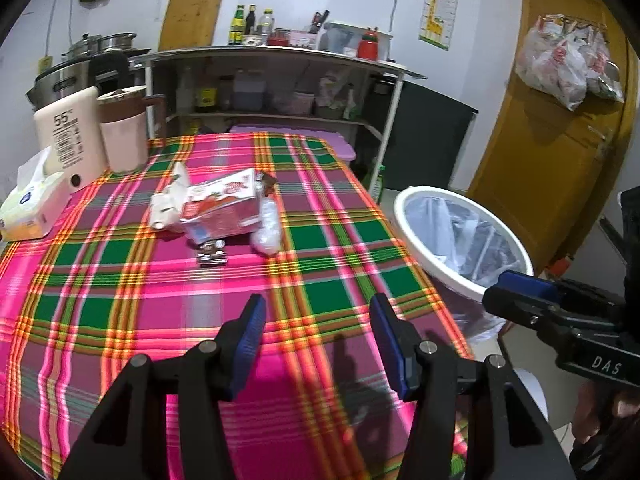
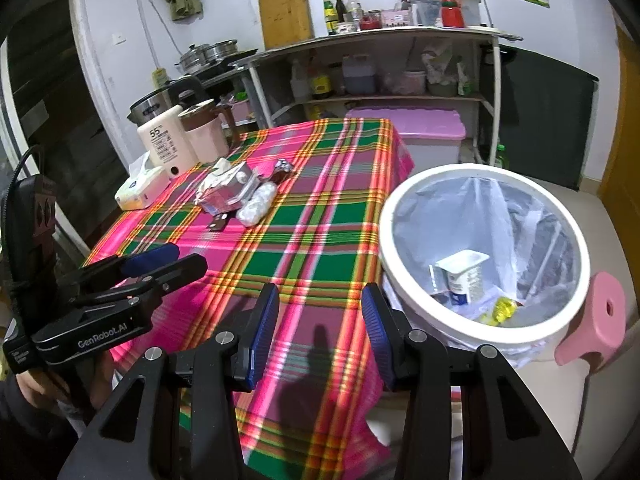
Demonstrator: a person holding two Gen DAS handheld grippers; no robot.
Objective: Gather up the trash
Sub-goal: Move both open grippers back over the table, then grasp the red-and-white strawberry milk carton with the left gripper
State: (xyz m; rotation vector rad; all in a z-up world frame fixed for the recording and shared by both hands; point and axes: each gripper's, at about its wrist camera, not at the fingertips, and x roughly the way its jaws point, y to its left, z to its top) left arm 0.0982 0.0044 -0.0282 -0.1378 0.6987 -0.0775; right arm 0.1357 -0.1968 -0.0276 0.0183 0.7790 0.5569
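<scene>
Trash [image 1: 224, 212] lies heaped mid-table on the plaid cloth [image 1: 120, 280], well apart from both claws. Left gripper [image 1: 316, 340] and right gripper [image 2: 320, 332] hover wide open, empty, beside the lined bin [image 2: 400, 216], ready for drops.

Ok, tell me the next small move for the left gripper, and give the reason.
Probably move the left gripper forward toward the flattened red carton at mid-table. Its jaws are open and empty, held well short of the trash pile, while the lined bin beside the table already holds a yogurt cup, so more pieces remain to fetch.
</scene>
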